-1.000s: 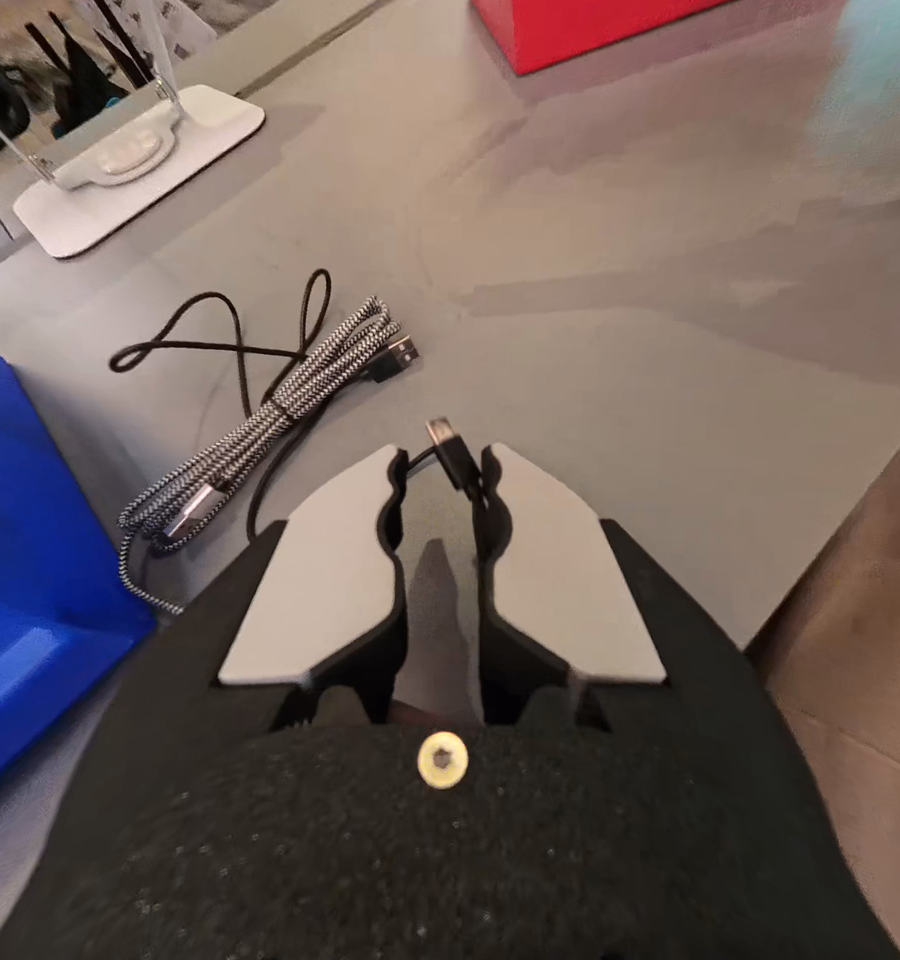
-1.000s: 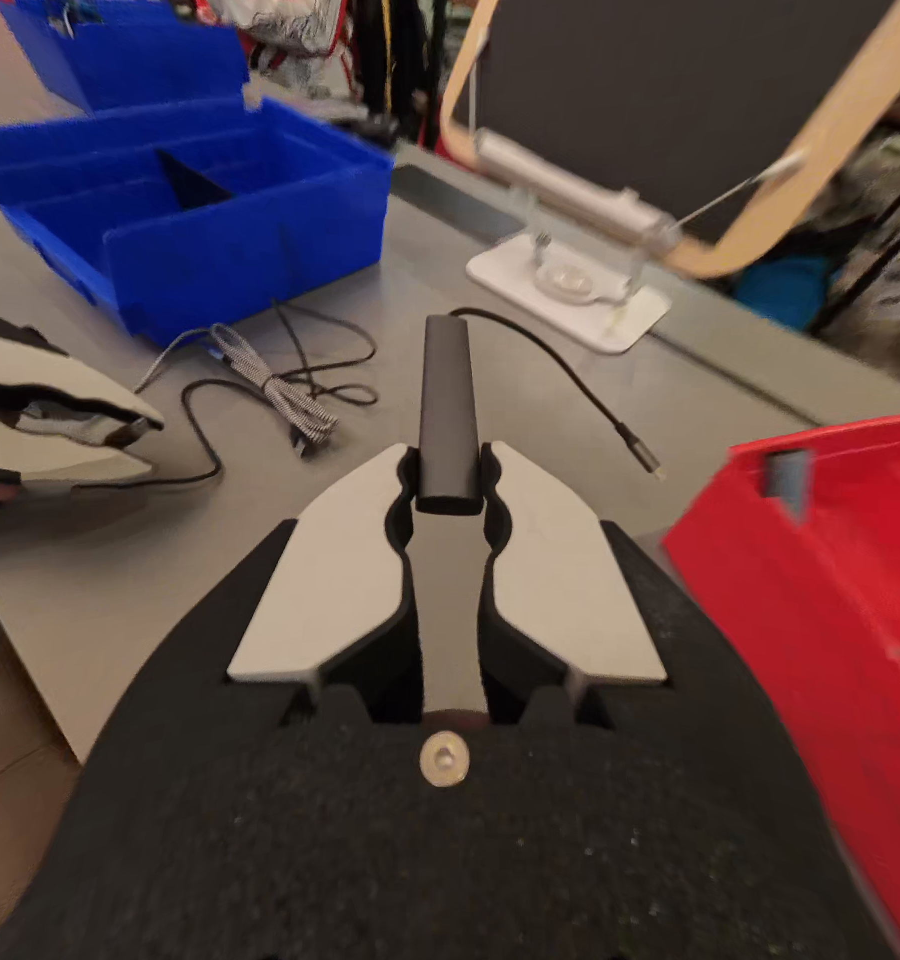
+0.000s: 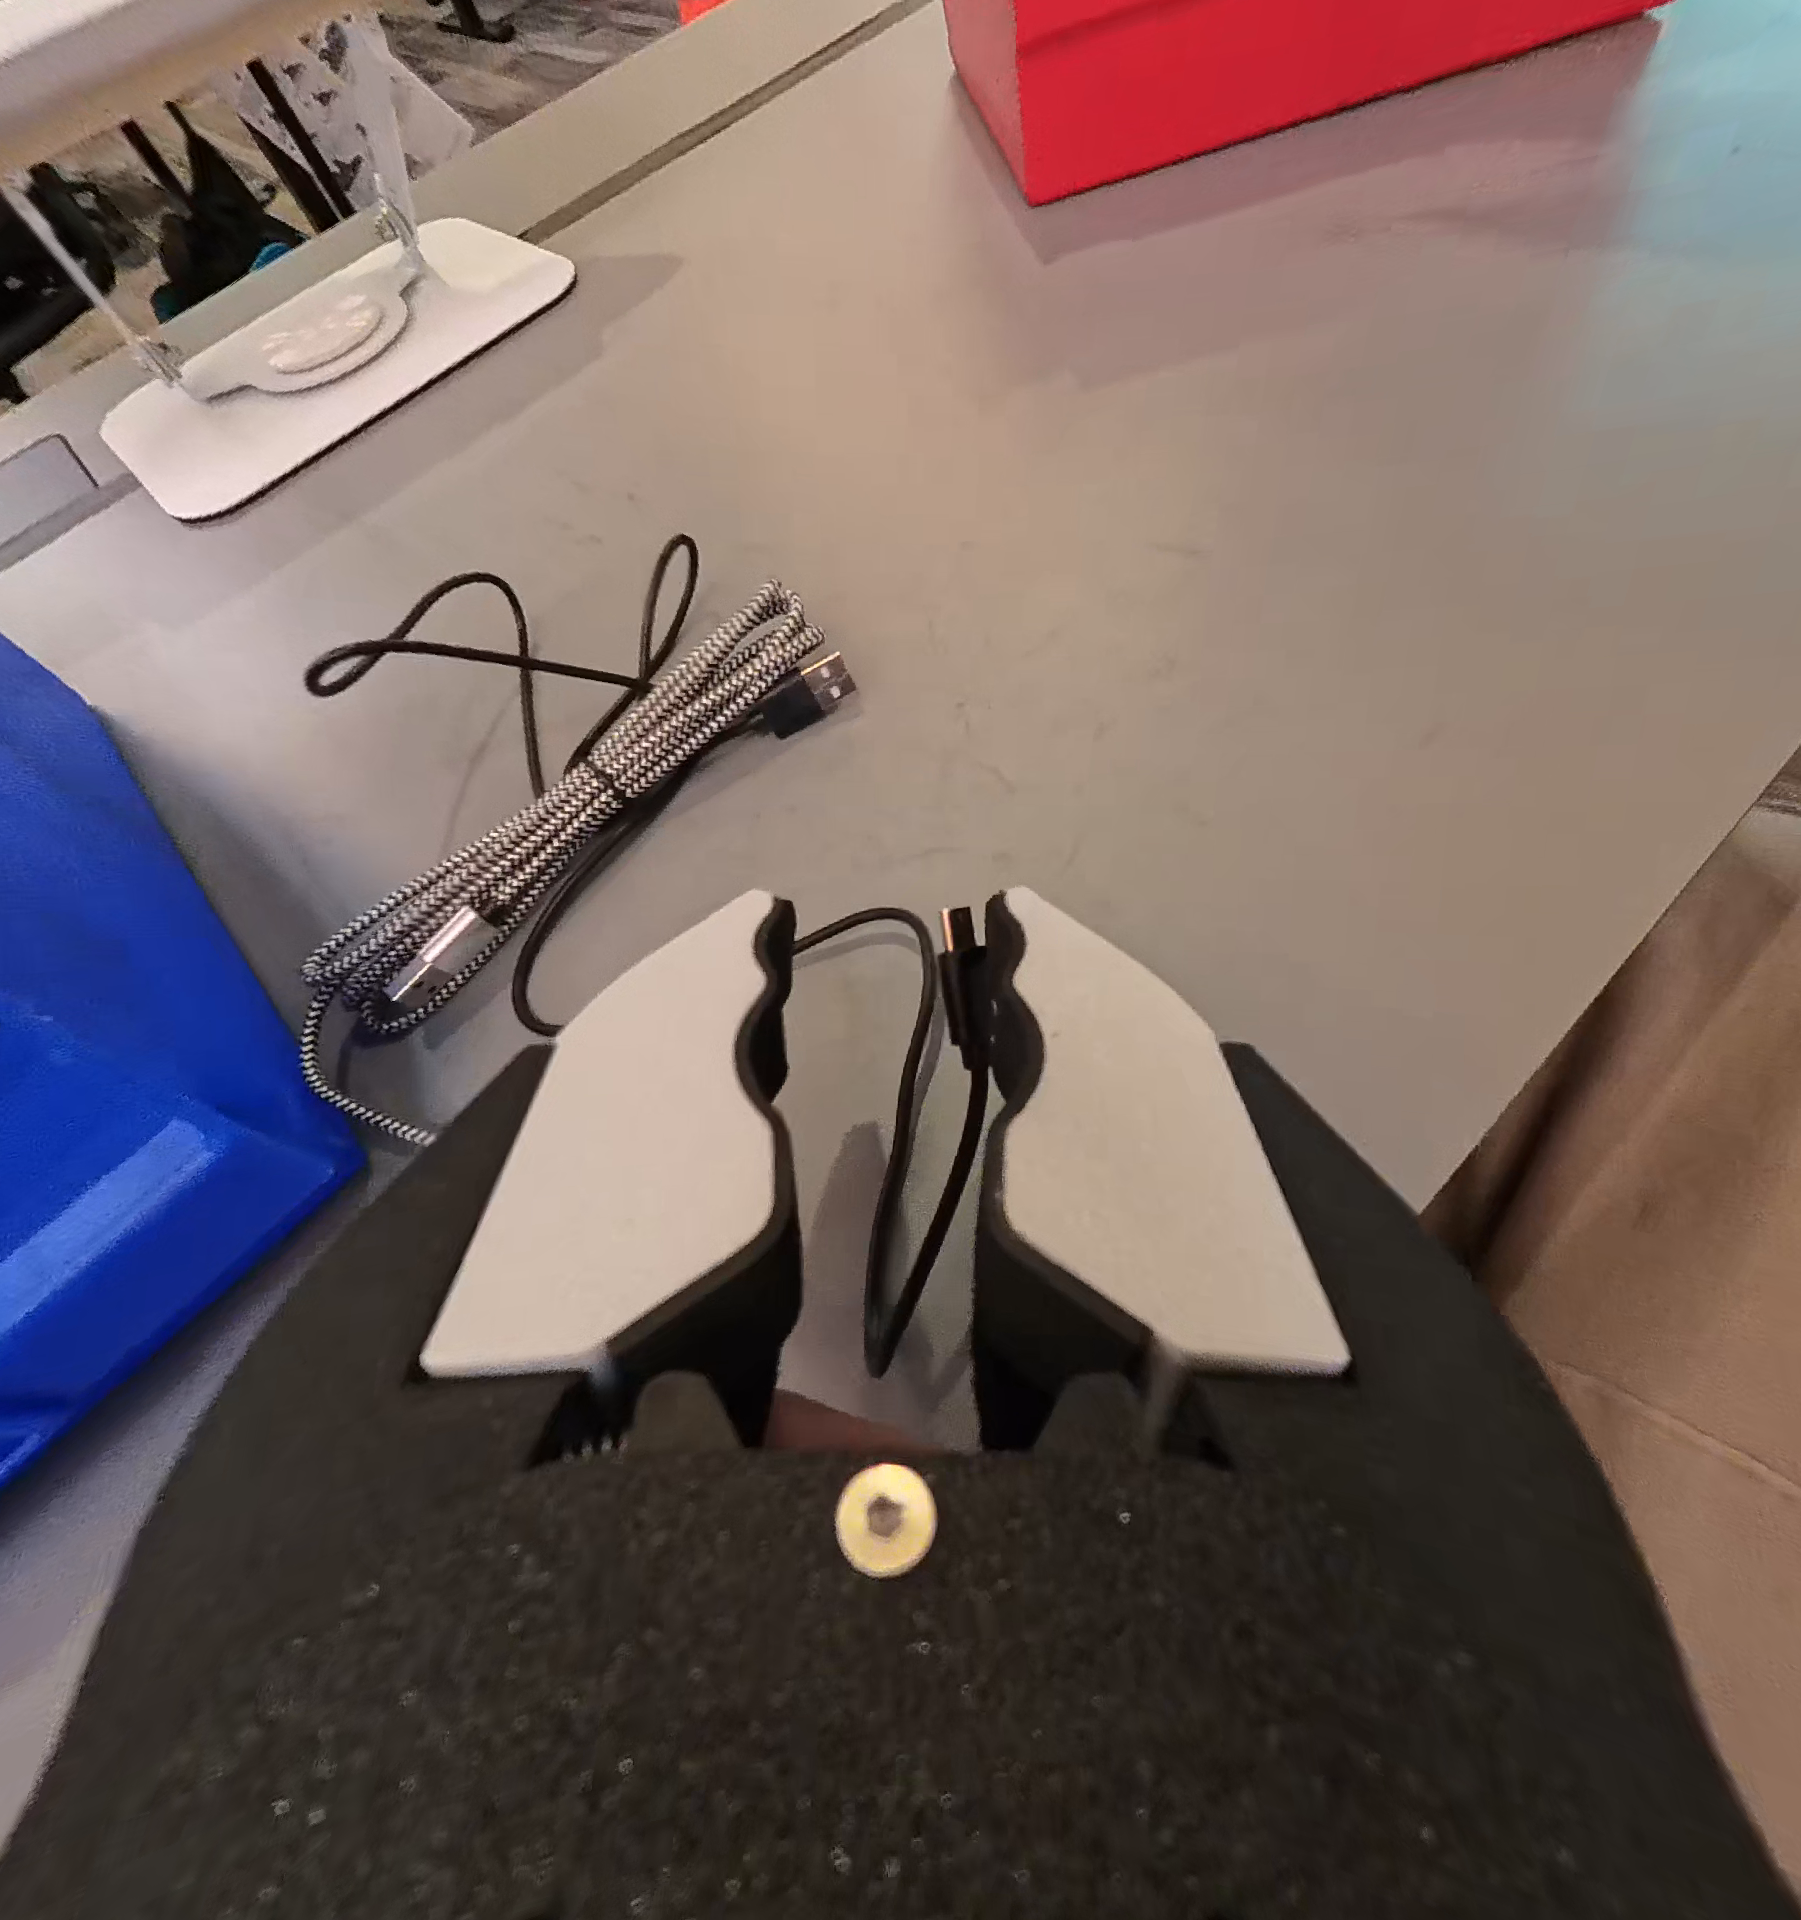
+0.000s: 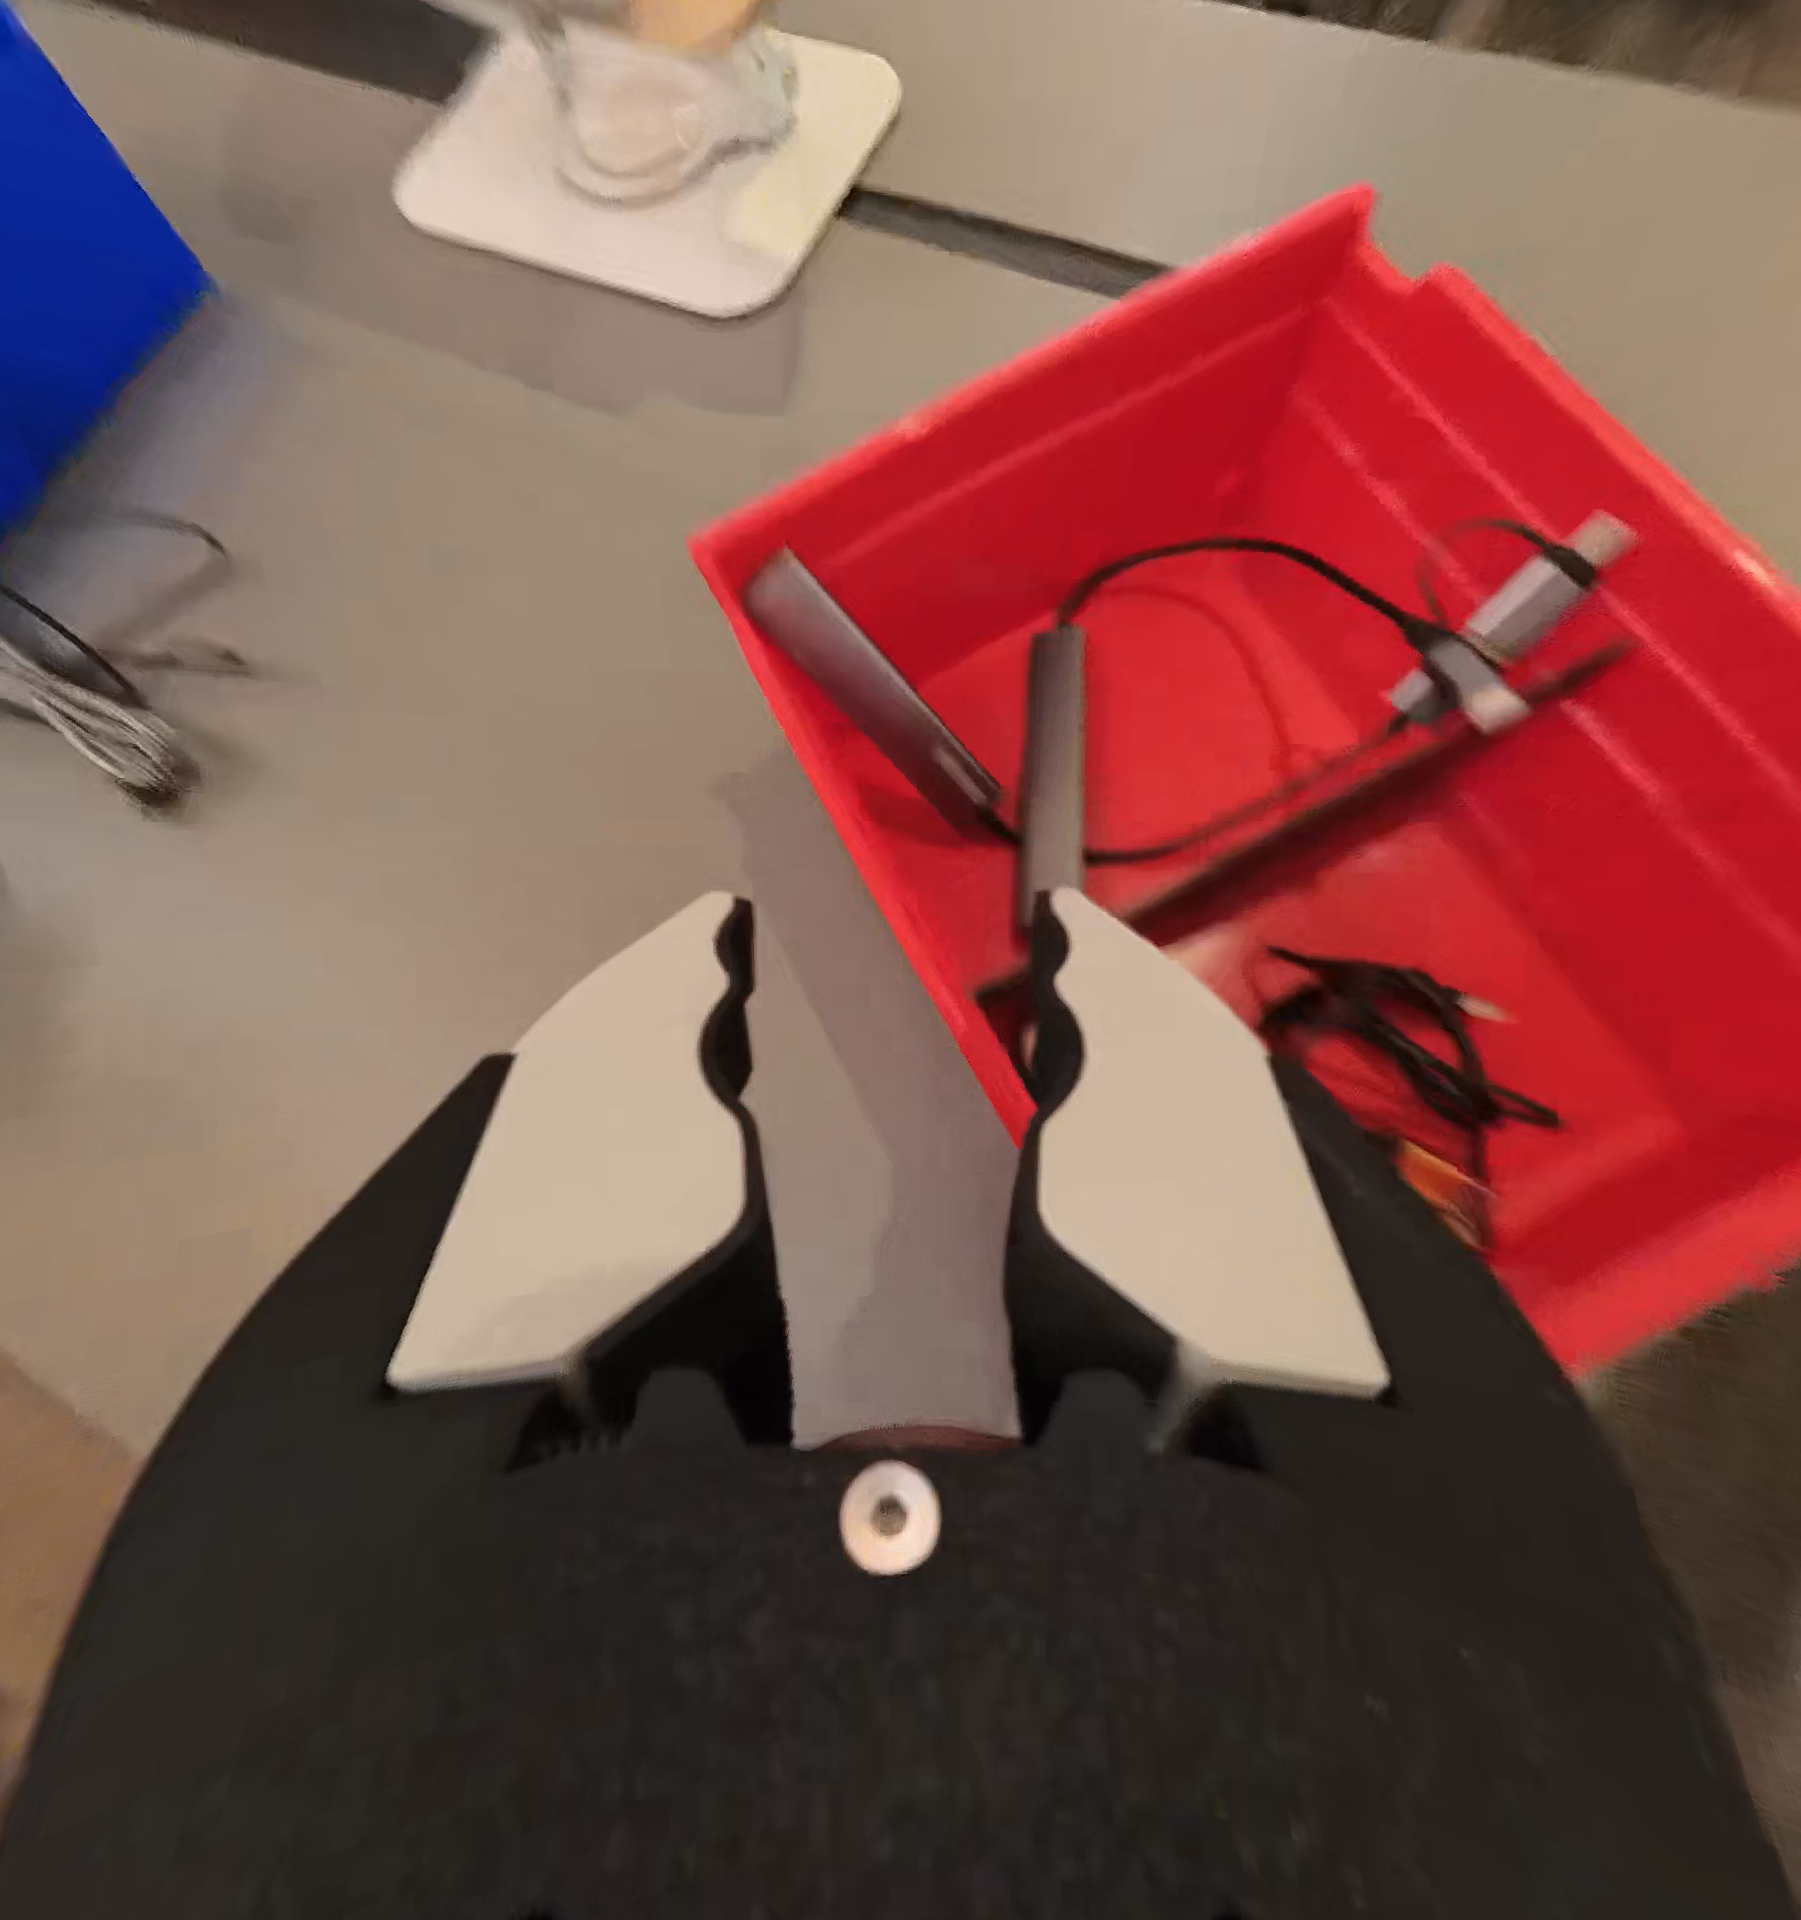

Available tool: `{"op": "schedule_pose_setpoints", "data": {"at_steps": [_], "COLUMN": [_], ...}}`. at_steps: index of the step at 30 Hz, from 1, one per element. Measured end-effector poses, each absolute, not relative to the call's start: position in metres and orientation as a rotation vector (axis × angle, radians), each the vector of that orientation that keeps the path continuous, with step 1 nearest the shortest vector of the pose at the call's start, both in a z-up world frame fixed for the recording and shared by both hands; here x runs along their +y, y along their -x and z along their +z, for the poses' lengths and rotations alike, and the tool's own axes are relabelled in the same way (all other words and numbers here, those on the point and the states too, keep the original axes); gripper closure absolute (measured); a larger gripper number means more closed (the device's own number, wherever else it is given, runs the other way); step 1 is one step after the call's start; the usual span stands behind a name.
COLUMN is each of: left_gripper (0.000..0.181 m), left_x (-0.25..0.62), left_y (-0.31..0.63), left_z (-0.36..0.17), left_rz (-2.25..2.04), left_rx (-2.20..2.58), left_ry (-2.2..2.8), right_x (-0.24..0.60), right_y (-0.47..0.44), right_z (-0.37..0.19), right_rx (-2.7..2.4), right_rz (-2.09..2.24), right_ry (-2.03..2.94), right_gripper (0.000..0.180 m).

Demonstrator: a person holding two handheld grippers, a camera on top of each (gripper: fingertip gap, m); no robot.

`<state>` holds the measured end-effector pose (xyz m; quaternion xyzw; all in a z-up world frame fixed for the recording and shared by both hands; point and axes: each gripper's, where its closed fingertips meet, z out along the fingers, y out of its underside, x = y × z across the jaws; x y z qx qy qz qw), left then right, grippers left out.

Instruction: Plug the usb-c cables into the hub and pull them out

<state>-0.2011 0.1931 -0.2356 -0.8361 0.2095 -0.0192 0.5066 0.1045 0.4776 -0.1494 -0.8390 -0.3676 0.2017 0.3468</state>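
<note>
A grey table [image 3: 1239, 540] serves as the landmark here. Above its near edge hangs the left gripper [image 3: 885, 914], its two pale fingers parted with a clear gap. A thin black usb-c cable [image 3: 917, 1122] loops through that gap; its plug [image 3: 960, 966] lies against the inner face of one finger, tip pointing away from the camera. The other finger does not touch it, so nothing is pinched. Farther in on the table, a bundled black-and-white braided cable [image 3: 605, 790] lies tangled with more thin black cord. A blue bin [image 3: 75, 1039] stands at the table's side next to that bundle, and a white stand base [image 3: 356, 384] sits towards the far edge.

The right gripper [image 4: 891, 914], seen through a blurred picture, is spread wide and holds nothing. It hovers over the table beside the near corner of a red bin [image 4: 1291, 343]. Inside the bin a slim grey hub [image 4: 1054, 769] lies with a black lead curving from its far end. A second, flatter grey hub [image 4: 865, 686] leans against the bin wall next to it. Small grey adapters [image 4: 1498, 623] rest deeper in, and a loose heap of black cables [image 4: 1395, 1029] fills a nearer compartment.
</note>
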Motion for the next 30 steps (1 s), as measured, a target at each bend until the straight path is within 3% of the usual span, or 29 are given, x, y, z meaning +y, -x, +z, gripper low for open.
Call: {"op": "schedule_pose_setpoints", "data": {"at_steps": [3, 7, 11, 14, 17, 20, 21, 30], "left_gripper": [0.146, 0.146, 0.139, 0.136, 0.131, 0.131, 0.131, 0.14], "left_x": [0.194, 0.197, 0.2, 0.2, 0.197, 0.19, 0.186, 0.139], "left_y": [0.199, 0.192, 0.192, 0.189, 0.195, 0.204, 0.209, 0.273], "left_z": [-0.237, -0.241, -0.241, -0.234, -0.222, -0.207, -0.204, -0.22], "left_rz": [-0.088, -0.081, -0.039, -0.08, -0.087, -0.126, -0.143, -0.098], "left_rx": [0.496, 0.541, 0.492, 0.462, 0.426, 0.361, 0.332, 0.201], "left_ry": [2.019, 2.025, 2.048, 2.029, 2.006, 1.982, 1.981, 2.049], "right_x": [0.463, 0.464, 0.444, 0.416, 0.407, 0.398, 0.395, 0.394], "right_y": [-0.155, -0.193, -0.159, -0.108, -0.086, -0.078, -0.073, -0.069], "right_z": [-0.18, -0.221, -0.218, -0.211, -0.214, -0.243, -0.247, -0.245], "right_rx": [-1.085, -1.174, -1.09, -1.107, -1.095, -1.168, -1.151, -1.101], "right_rz": [0.25, -0.099, 0.102, 0.348, 0.301, 0.251, 0.264, 0.166], "right_ry": [2.09, 2.019, 2.062, 2.035, 2.023, 2.098, 2.107, 2.045], "right_gripper": [0.116, 0.122, 0.118, 0.129, 0.132, 0.146, 0.161, 0.164]}}
